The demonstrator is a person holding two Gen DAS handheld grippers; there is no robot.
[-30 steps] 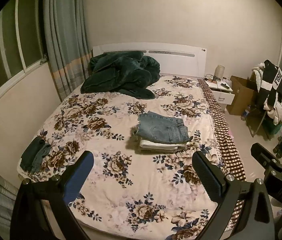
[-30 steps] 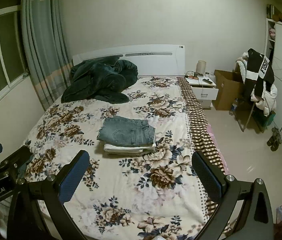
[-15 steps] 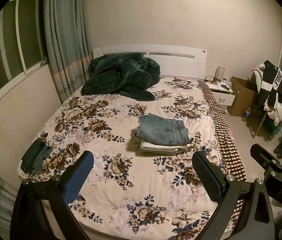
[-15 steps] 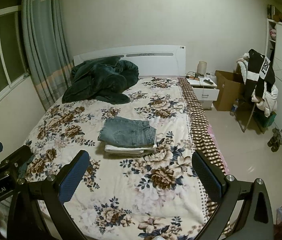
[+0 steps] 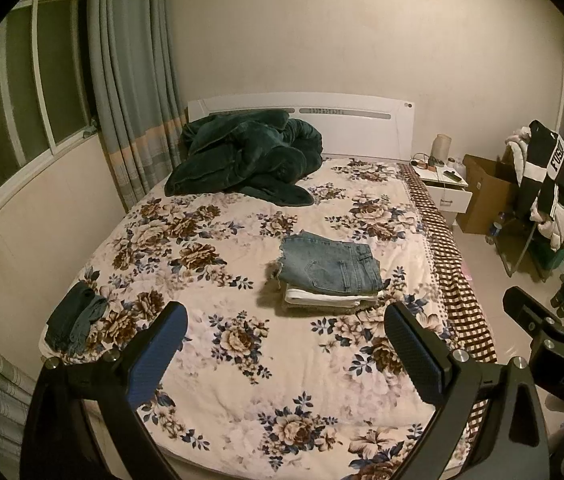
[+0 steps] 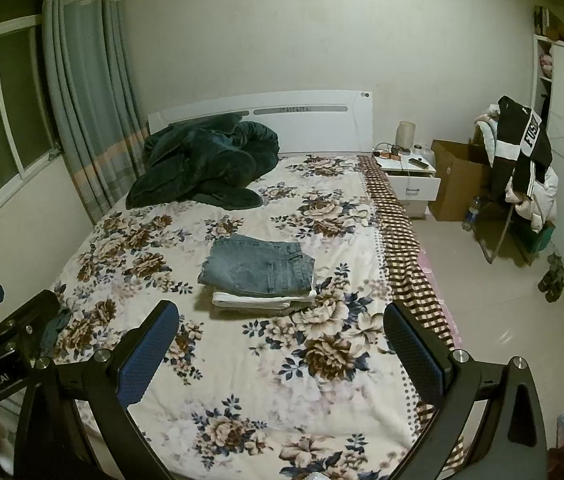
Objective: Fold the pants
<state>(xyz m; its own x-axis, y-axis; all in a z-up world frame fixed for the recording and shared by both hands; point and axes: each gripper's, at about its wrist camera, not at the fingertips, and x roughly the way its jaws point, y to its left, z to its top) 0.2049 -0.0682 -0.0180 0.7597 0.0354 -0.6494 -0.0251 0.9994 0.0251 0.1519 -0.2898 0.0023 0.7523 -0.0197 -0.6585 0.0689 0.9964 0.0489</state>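
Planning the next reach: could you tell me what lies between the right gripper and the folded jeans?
Only bare floral bedspread separates the right gripper from the folded jeans, per the right wrist view.

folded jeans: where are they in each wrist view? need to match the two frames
Left wrist: folded jeans right of centre, on top of a folded white garment, above the open tongs.
Right wrist: folded jeans left of centre, same stack.
Shared landmark: the dark green blanket heaped by the white headboard.
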